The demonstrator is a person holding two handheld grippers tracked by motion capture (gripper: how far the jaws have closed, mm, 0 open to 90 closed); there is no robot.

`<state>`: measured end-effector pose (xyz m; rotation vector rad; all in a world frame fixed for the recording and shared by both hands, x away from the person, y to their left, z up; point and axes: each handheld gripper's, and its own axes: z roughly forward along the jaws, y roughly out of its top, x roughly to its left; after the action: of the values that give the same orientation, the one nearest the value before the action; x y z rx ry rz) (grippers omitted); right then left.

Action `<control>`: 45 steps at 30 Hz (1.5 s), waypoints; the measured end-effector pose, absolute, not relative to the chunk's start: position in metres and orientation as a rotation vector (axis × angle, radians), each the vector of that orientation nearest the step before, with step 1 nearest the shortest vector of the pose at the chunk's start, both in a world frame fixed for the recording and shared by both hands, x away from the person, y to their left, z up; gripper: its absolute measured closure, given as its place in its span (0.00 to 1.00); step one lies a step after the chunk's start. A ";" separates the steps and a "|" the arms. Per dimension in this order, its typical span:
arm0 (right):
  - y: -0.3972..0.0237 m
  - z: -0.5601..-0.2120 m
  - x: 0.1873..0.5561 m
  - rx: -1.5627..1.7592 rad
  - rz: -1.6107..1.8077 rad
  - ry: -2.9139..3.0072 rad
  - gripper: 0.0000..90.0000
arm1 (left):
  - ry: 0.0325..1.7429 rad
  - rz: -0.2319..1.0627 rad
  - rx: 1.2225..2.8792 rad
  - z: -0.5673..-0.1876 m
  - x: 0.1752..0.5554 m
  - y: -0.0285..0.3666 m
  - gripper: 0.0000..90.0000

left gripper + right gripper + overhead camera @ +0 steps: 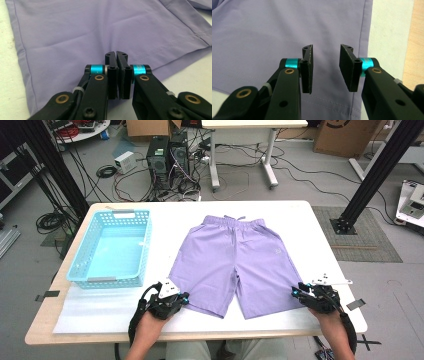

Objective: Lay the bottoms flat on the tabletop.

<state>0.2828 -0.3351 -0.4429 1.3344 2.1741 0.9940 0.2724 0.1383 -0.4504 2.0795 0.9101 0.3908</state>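
While we hold a gripper in each hand at the bottom of the high view, a pair of lilac shorts (235, 265) lies flat at the centre of the frame, waistband toward the top, both leg hems toward us. Our left gripper (184, 298) sits at the lower left hem; in the left gripper view its jaws are pressed together (116, 67), and we cannot tell whether any cloth is caught between them. Our right gripper (296, 292) sits at the lower right hem; in the right gripper view its jaws stand spread (325, 66) above the cloth, nothing pinched.

A tiny pale mark shows on the shorts' right leg, too small to read; we see no other readable writing.

Under the shorts lies a white sheet (100, 310) covering most of a pale wooden table (42, 325), whose bare edge runs along the lower left. A light blue plastic basket (142, 247) stands at centre left, well apart from the shorts, just beyond the left gripper. Bare sheet lies between basket and shorts, and along the right side.

Beyond the table, in the upper frame, a grey floor (300, 180) holds two dark computer towers (167, 157) amid tangled cables, a white desk (245, 150), cardboard boxes (345, 135) at upper right, and black frame posts (380, 170) at both sides.
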 end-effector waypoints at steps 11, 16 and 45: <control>-0.335 -0.443 0.283 1.342 0.992 2.171 0.71 | 0.918 0.368 1.989 -0.444 0.270 0.143 0.77; -0.334 -0.442 0.283 1.339 0.993 2.172 0.71 | 0.923 0.352 1.966 -0.441 0.278 0.133 0.72; -0.350 -0.446 0.286 1.459 0.867 2.113 0.71 | 1.139 0.571 1.901 -0.445 0.283 0.153 0.57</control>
<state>0.2857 -0.3496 -0.4465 1.4595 2.1130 0.8672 0.2834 0.1530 -0.4453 1.9006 1.1389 0.5706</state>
